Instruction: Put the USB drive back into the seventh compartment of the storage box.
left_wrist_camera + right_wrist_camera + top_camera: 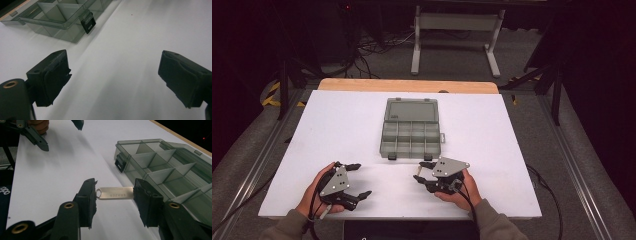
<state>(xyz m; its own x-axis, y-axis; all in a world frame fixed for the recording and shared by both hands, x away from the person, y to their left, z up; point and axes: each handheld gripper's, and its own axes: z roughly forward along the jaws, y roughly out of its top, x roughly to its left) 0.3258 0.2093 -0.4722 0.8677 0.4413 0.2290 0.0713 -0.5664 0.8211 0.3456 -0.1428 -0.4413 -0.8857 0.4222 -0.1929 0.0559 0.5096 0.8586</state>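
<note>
USB stick point(115, 193), a flat silver metal one, was held endwise between the jaws of the right gripper point(114, 195), its two ends pressed against the pads. The right gripper view showed the lettering ERAZER on its face and a loop at its left end; in the high view the stick point(417, 171) was no more than a pale speck at the jaw tips of the right gripper point(420, 177). It was held over the white table point(347, 125), just near of the organiser box point(411, 129) and off its near right corner.

The box was grey and translucent, its lid laid open on the far side. The high view showed the whole grid of compartments and two dark latches on the near edge. The right gripper view showed the dividers at close range and one latch point(120, 162).

Left gripper point(354, 181) rested at the near left of the table, well apart from the box. Its own view showed the jaws released, spread wide over bare table with nothing between them, and a corner of the box point(60, 22) with a latch at upper left.

The right gripper view also caught the left gripper's jaws point(60, 135) and part of a hand in the far left corner.
</note>
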